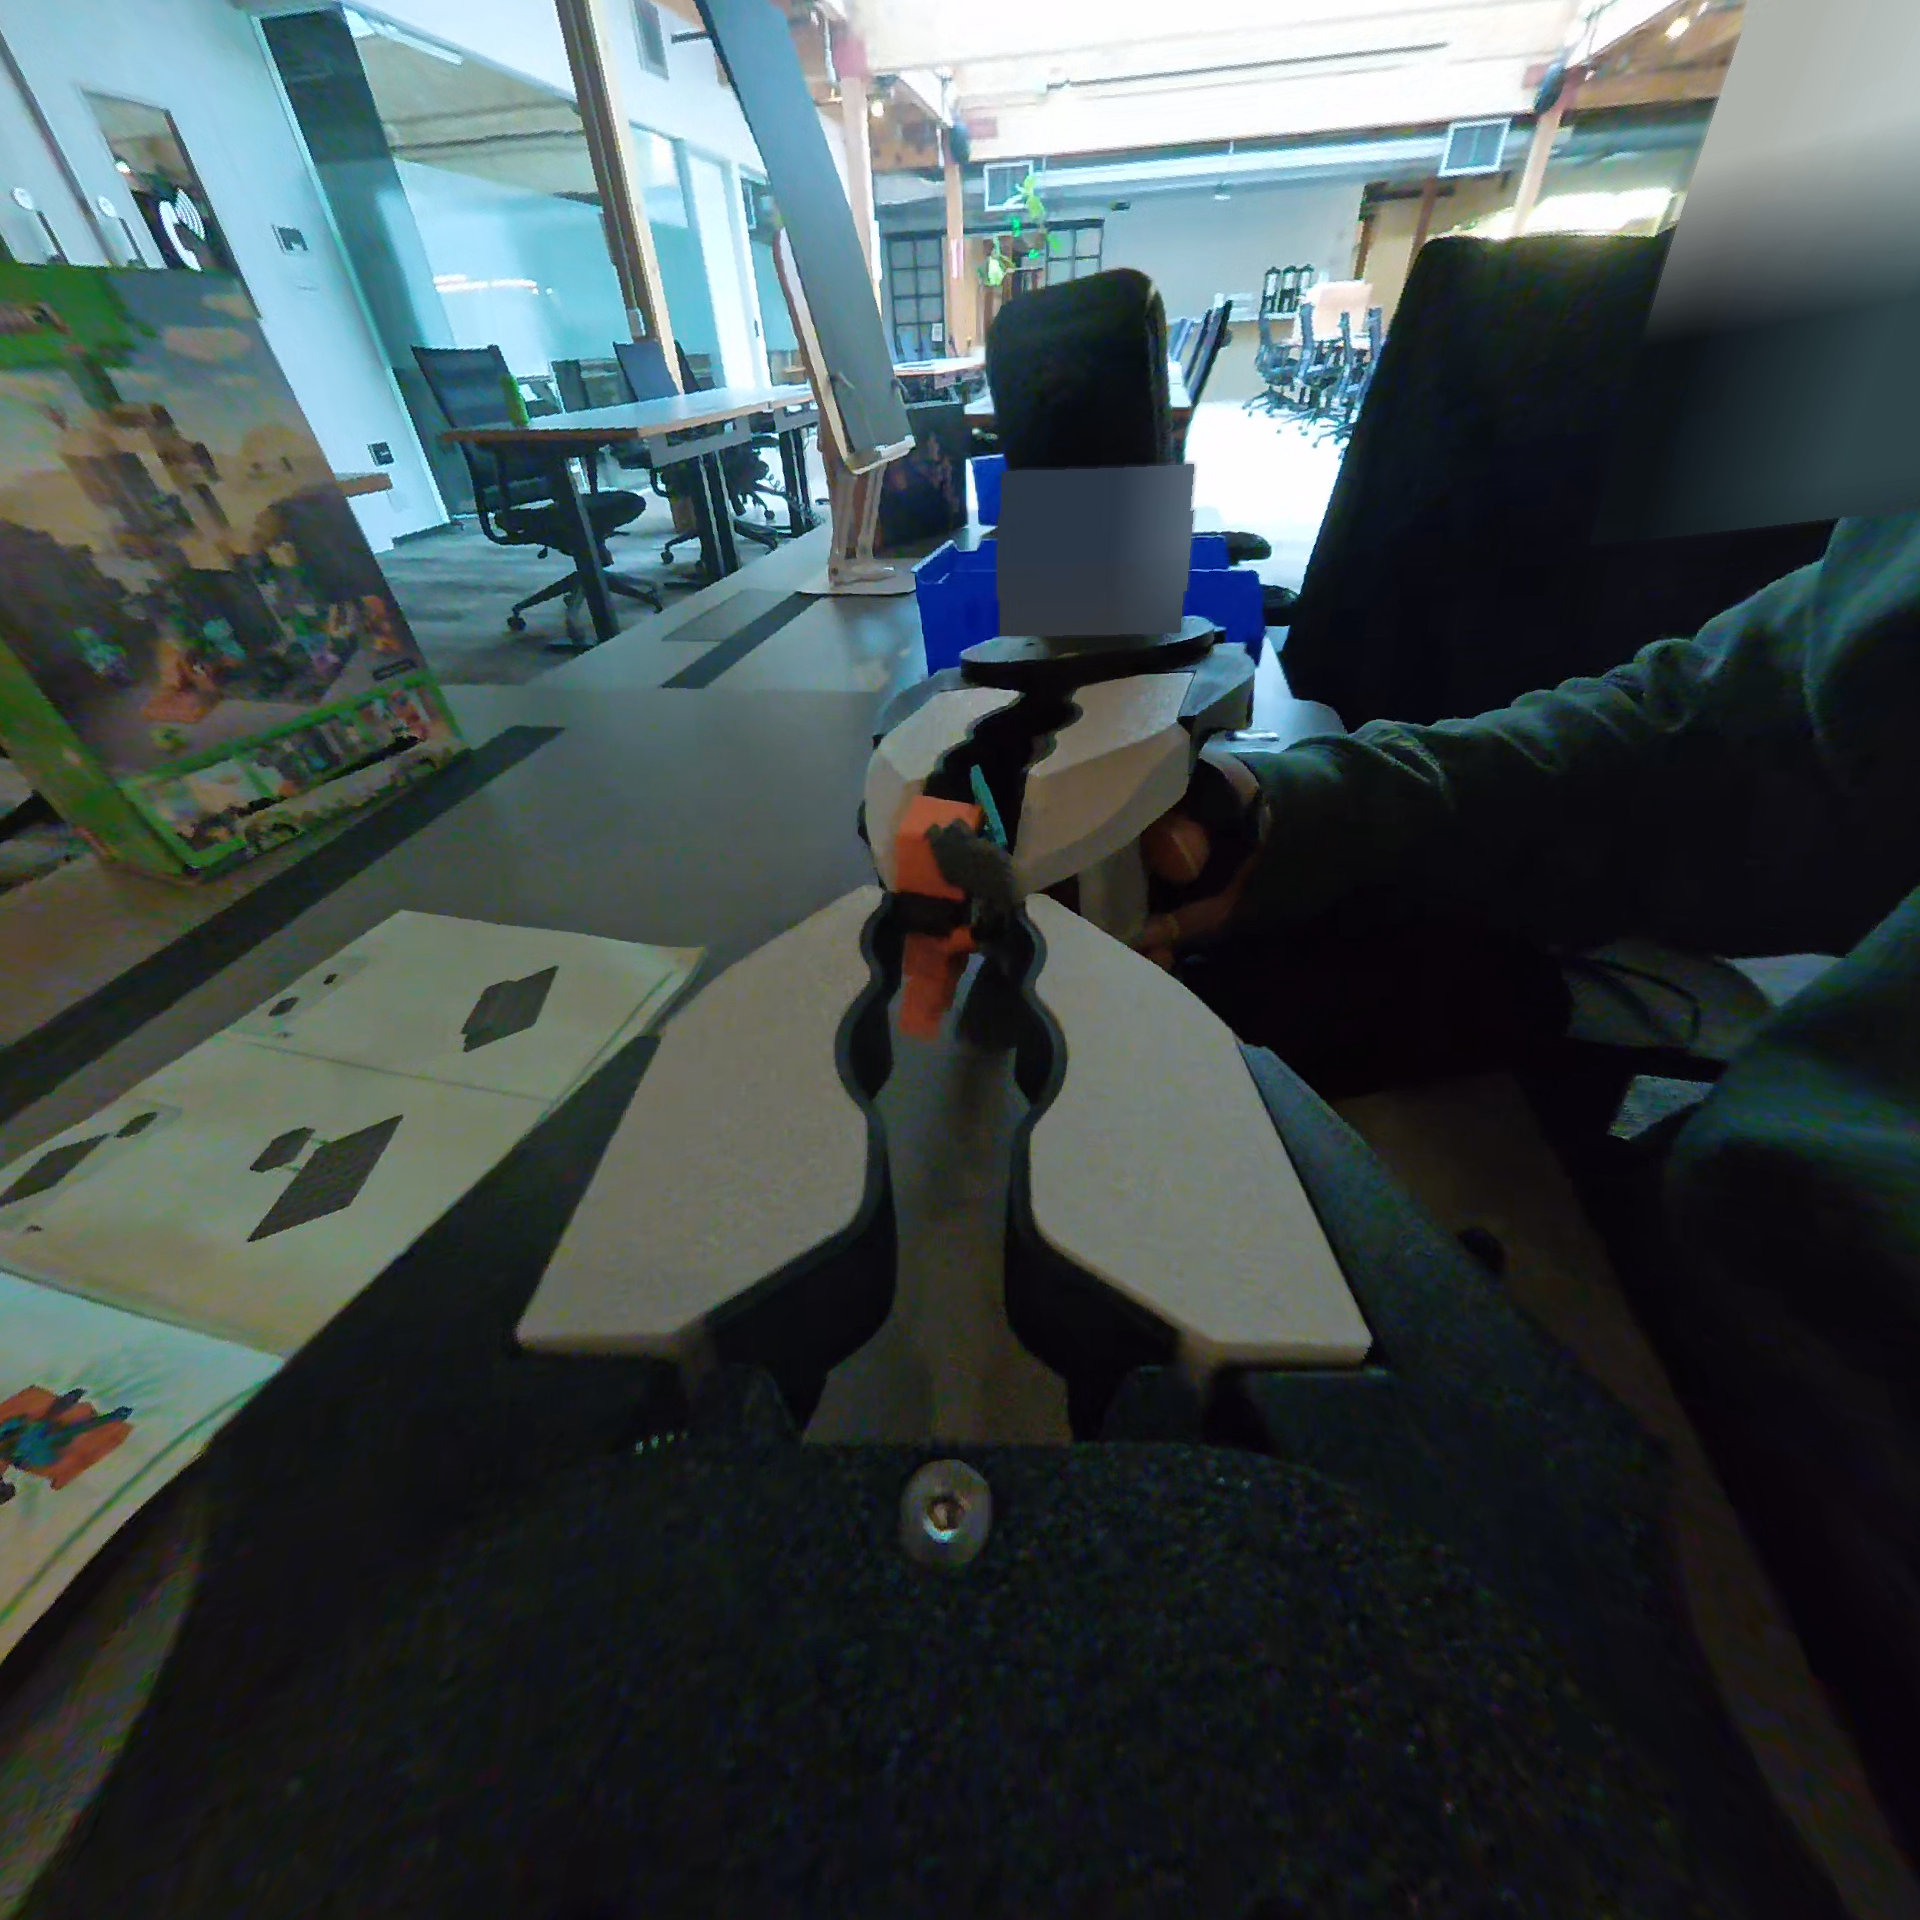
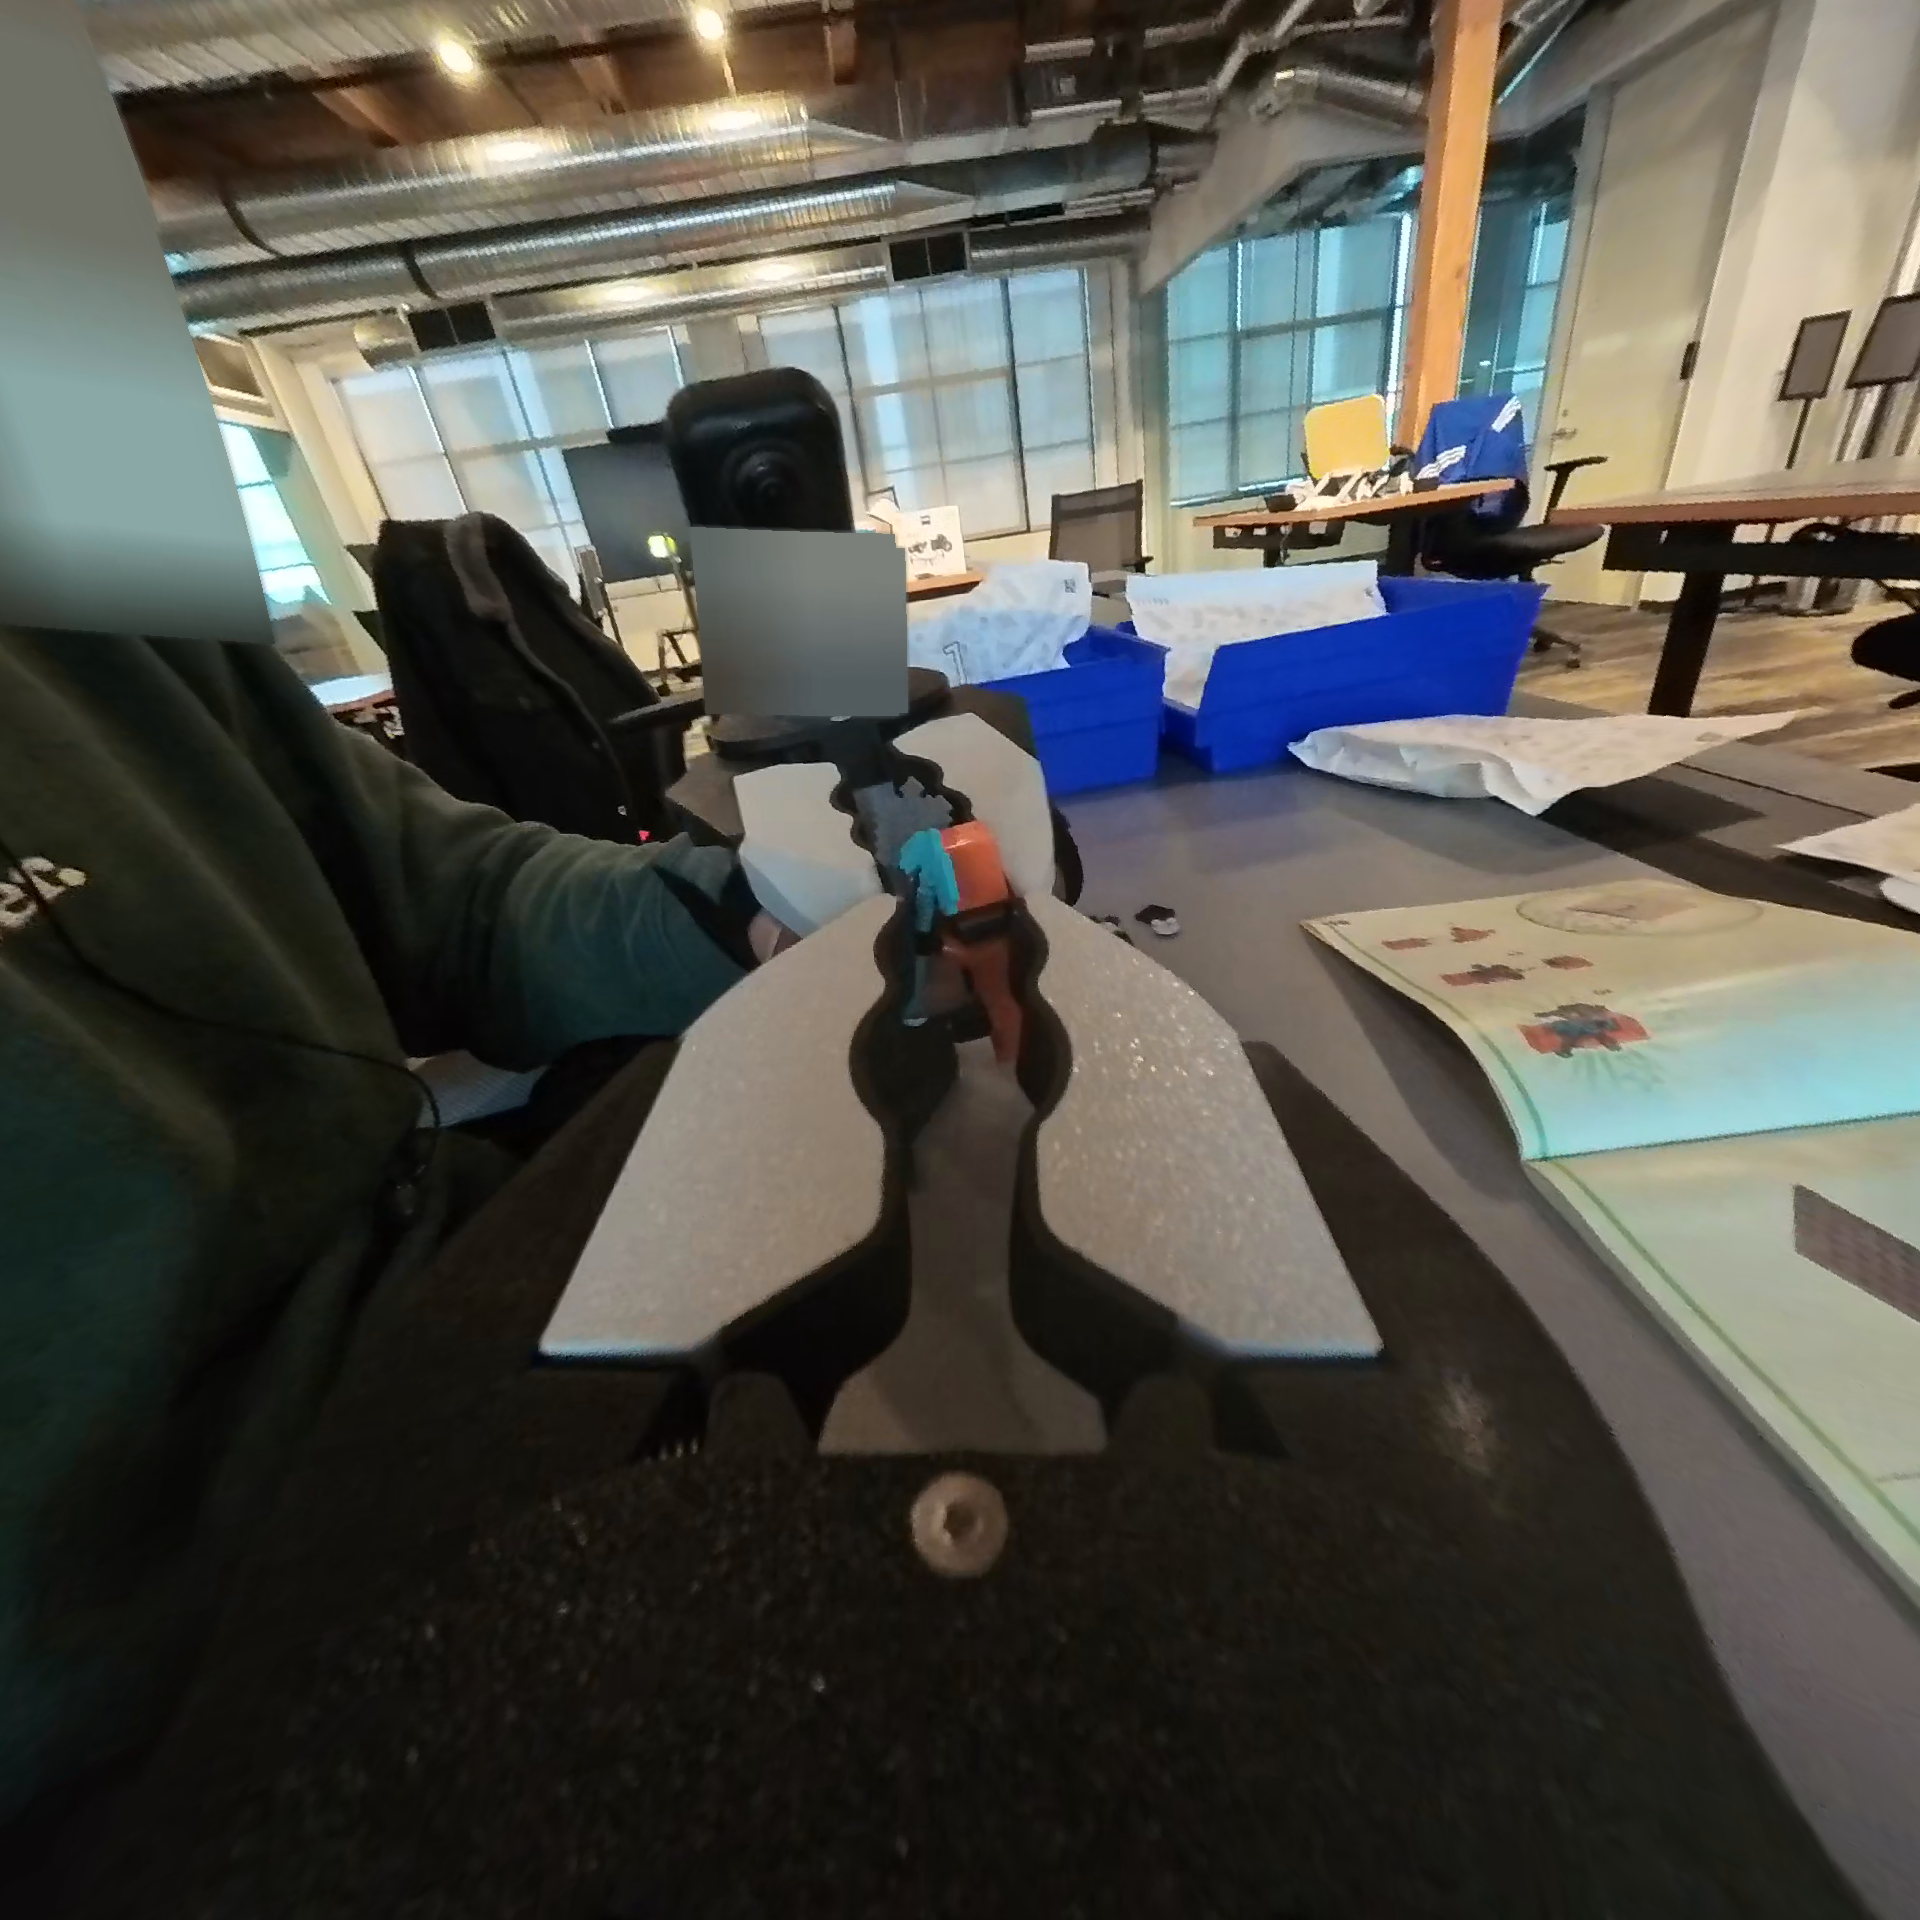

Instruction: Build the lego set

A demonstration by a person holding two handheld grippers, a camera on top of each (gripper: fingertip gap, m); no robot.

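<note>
Above the grey table (image 2: 1299,831), both grippers' jaws pinch one small orange-and-teal lego figure (image 1: 930,914) between them.

Bright daylight from big windows (image 2: 977,405) far behind the right claw (image 2: 951,977), and from a glowing ceiling (image 1: 1195,73) past the left claw (image 1: 951,935). Dim and dark close below both claws. Bent, stretched edges all round. Soft blur on the booklet (image 1: 343,1081) beside the left claw.
</note>
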